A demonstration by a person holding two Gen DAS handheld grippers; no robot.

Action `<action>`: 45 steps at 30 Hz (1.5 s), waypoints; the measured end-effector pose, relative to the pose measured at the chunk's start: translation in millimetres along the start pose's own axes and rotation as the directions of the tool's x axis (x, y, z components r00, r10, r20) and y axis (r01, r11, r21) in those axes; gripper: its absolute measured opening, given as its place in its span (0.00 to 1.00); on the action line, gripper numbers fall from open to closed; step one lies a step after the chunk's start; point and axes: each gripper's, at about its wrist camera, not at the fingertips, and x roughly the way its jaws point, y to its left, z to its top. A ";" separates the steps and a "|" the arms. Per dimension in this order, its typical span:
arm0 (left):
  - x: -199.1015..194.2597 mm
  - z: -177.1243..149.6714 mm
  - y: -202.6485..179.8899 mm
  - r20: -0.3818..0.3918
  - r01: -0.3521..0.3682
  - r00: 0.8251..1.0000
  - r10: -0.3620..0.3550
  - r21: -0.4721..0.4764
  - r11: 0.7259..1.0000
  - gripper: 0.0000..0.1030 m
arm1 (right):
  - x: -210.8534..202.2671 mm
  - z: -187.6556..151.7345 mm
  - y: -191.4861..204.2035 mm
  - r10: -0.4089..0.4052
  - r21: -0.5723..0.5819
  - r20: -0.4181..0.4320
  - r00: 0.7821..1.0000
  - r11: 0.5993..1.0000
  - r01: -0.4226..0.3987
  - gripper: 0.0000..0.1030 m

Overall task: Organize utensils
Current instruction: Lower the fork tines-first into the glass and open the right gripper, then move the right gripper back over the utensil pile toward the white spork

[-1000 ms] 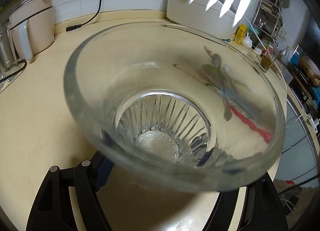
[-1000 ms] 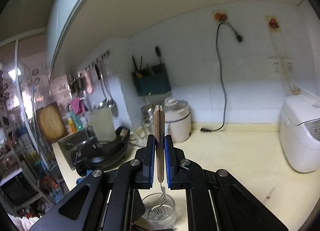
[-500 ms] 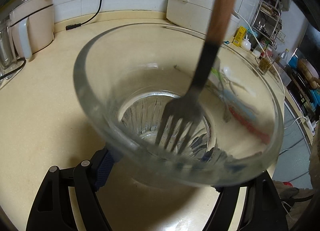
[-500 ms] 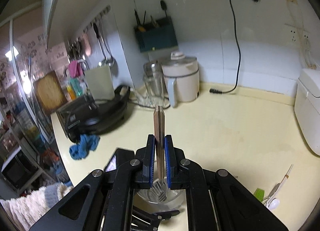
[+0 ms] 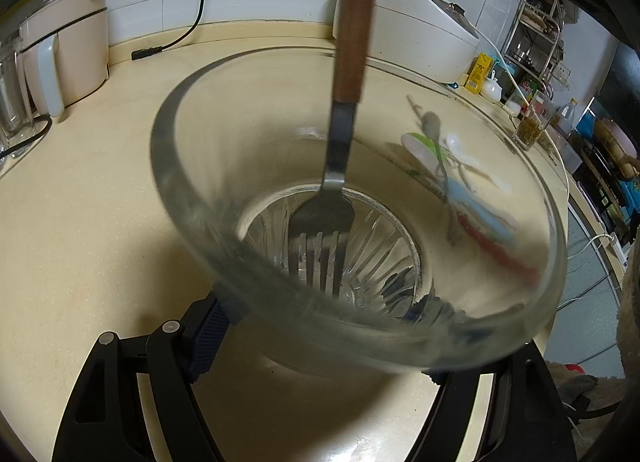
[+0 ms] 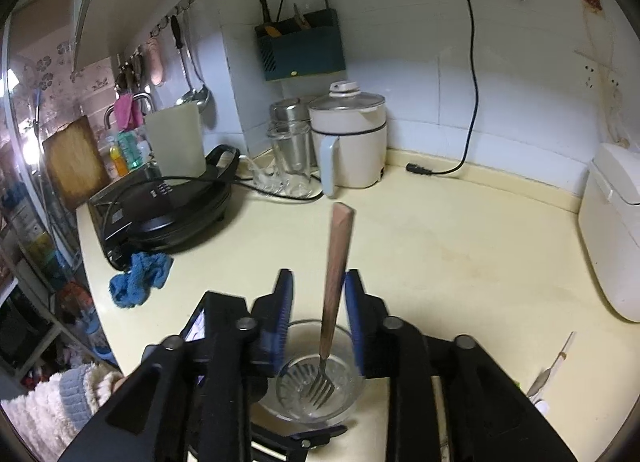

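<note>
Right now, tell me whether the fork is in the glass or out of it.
In. The fork stands tines-down inside the glass, its wooden handle leaning up between the right claw's parted pads, which have just been opening and no longer press it.

No text, brand or number can be read in either view. The small yellow carton (image 5: 478,72) beside the white rice cooker (image 5: 416,38) carries dark print, but it is too small and blurred to make out. The black electric griddle (image 6: 160,210) shows a cluster of pale control marks on its front panel, none of them legible.
</note>
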 end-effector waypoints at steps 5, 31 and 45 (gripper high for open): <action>0.4 0.4 0.0 0.000 0.000 1.000 0.000 -0.001 1.000 0.79 | -14.5 6.9 -7.7 -0.015 0.025 0.083 0.996 1.000 0.013 0.29; 0.5 0.4 -1.1 0.001 0.002 1.000 -0.002 -0.002 1.000 0.79 | -116.0 -160.4 -167.1 -0.358 0.426 -0.067 0.931 0.834 0.351 0.29; 1.8 0.1 -8.5 -0.004 -0.017 1.000 0.017 0.009 1.000 0.79 | -104.5 -206.1 -187.5 -0.344 0.479 -0.165 0.924 0.791 0.380 0.29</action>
